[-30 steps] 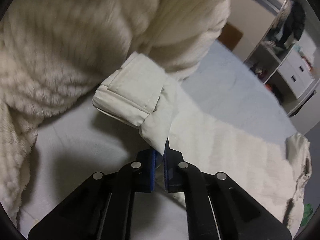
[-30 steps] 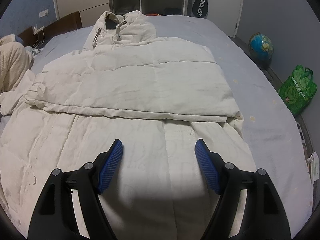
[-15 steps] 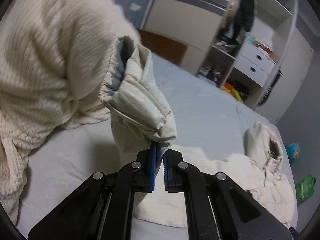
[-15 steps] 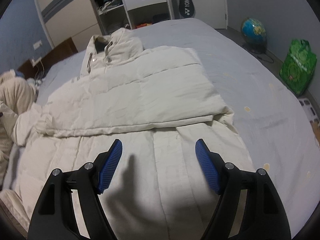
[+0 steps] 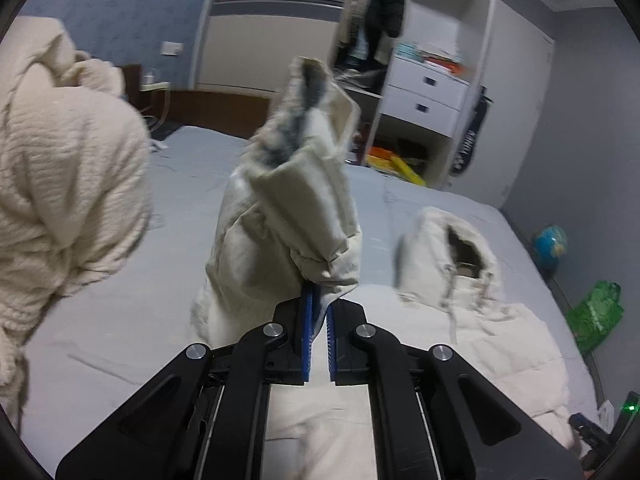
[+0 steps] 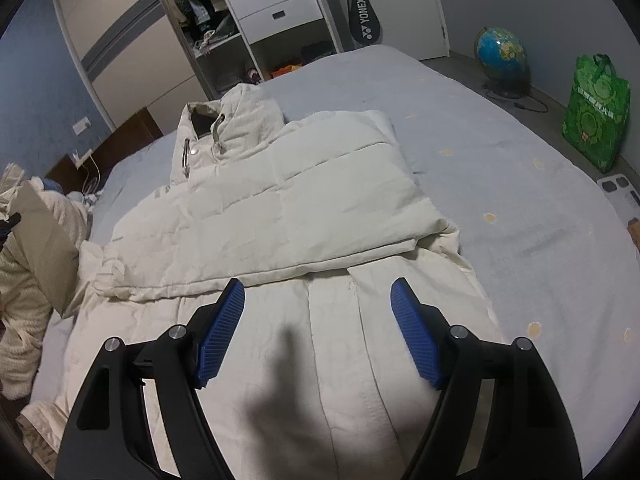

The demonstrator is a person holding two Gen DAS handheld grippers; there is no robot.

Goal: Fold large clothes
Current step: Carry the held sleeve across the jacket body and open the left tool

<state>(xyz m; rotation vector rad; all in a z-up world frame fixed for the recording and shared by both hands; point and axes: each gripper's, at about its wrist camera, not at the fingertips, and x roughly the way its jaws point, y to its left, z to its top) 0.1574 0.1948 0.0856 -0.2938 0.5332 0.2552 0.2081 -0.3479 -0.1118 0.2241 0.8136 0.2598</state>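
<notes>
Cream coat (image 6: 280, 216) spread across the bed (image 6: 500, 152), one side already folded over, left sleeve (image 5: 292, 208) lifted off its left edge, pinched in the left gripper (image 5: 319, 308), right gripper (image 6: 318, 332) hovering agape above the hem, folding roughly half done.

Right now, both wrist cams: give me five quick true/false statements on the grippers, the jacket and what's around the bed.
1. The left gripper is shut on the jacket sleeve. True.
2. The right gripper is pinching the jacket hem. False: its jaws stand wide open above the cream puffer jacket, holding nothing.
3. The sleeve cuff points up, off the bed. True.
4. The globe sits on the bed. False: it stands on the floor beside the bed, near the green bag.
5. The jacket's hood lies at the end nearest the right gripper. False: it is at the far end, toward the drawers.
</notes>
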